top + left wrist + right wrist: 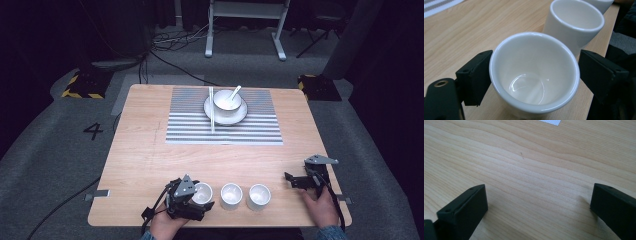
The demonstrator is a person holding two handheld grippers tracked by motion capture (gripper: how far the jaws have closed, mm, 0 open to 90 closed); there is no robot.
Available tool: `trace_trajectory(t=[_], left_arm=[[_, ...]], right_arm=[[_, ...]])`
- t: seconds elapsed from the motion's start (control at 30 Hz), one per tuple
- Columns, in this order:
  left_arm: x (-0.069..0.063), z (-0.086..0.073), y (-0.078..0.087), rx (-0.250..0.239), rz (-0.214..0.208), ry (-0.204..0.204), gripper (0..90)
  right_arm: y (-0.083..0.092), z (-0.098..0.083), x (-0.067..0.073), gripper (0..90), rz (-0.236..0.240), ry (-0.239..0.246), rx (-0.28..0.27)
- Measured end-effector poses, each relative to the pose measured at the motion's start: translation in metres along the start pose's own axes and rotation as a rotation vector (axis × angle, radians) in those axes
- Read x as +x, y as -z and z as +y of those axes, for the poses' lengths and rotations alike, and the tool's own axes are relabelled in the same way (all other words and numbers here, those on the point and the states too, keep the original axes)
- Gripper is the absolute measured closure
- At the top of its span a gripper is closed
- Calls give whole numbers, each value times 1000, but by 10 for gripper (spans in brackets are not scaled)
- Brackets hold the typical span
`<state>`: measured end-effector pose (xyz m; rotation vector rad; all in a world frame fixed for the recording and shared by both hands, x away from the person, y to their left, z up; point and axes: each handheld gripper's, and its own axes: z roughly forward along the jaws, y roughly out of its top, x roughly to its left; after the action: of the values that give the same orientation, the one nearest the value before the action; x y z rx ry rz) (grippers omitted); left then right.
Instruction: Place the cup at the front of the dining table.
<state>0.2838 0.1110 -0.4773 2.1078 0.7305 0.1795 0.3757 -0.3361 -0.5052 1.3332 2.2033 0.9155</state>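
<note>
striped placemat [223,116], bowl [227,100], spoon [234,92], chopsticks [211,107]

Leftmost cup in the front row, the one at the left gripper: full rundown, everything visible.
The leftmost cup is small, white and glossy, ceramic by its look, handleless, narrowing toward the base. It stands upright and empty on the wooden table near the front edge, first in a row of three. The left gripper straddles it: one jaw meets the rim, the other stands just clear. The middle cup sits close beside it.

Black blocky tongs [202,200], grey triangular plates, trailing black cables.
</note>
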Motion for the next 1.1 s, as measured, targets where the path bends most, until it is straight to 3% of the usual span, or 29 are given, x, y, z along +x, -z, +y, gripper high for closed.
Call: trace_trajectory(t=[0.17,0.27,0.83,1.1], left_arm=[[0,-6,-7,21,27,-15,205],[1,-7,-9,25,26,-4,238],[-2,-8,-10,36,56,-33,260],[-2,-6,-9,40,66,2,265]], right_arm=[[0,0,0,10,0,0,0],[0,0,0,10,0,0,0],[0,0,0,10,0,0,0],[0,0,0,11,0,0,0]])
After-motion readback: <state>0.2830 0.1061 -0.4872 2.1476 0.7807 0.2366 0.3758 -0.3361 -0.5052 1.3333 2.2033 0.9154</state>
